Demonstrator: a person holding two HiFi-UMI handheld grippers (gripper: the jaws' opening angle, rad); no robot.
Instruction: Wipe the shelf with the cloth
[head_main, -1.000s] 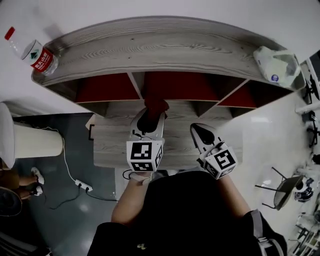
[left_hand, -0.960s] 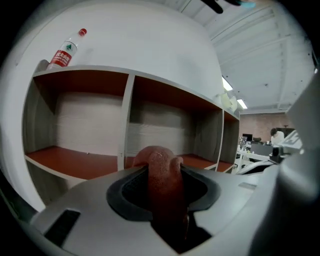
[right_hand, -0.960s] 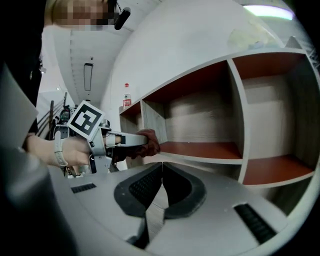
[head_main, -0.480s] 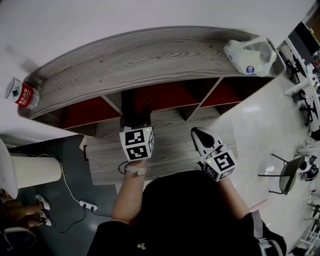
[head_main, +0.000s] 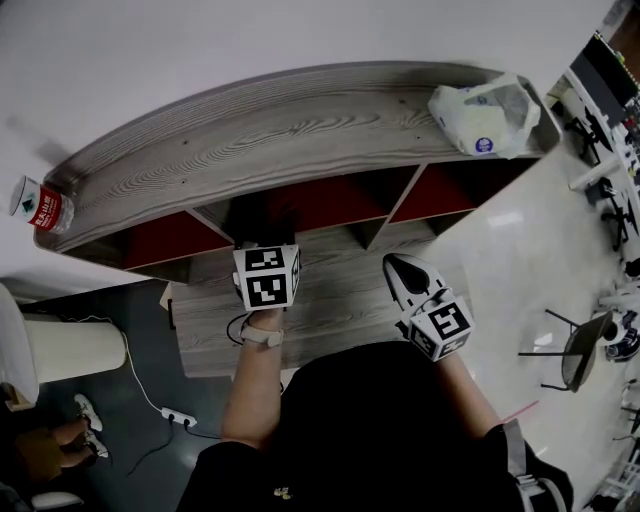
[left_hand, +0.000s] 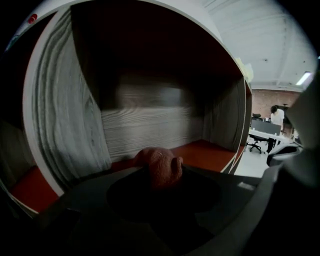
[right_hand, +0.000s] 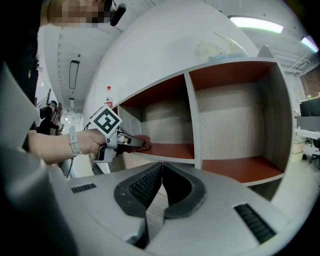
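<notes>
A grey wood-grain shelf (head_main: 300, 130) has open compartments with red-orange floors. My left gripper (left_hand: 160, 175) reaches into the compartment left of the middle and is shut on a bunched reddish cloth (left_hand: 159, 164). In the right gripper view the cloth (right_hand: 142, 143) rests on the red floor of that compartment (right_hand: 170, 150) near its front edge. In the head view only the left gripper's marker cube (head_main: 266, 277) shows, as the jaws are hidden under the shelf top. My right gripper (head_main: 403, 270) hangs in front of the shelf, apart from it, shut with nothing in it.
A water bottle (head_main: 38, 205) lies at the left end of the shelf top and a white plastic bag (head_main: 482, 108) at the right end. A lower wooden ledge (head_main: 340, 300) juts out below the compartments. A white bin (head_main: 60, 350), a power strip (head_main: 170, 415) and a chair (head_main: 575, 362) stand on the floor.
My left gripper has pushed forward and to the left with the cloth, going deeper into the compartment until its jaws are hidden under the shelf top. The right gripper has stayed put.
</notes>
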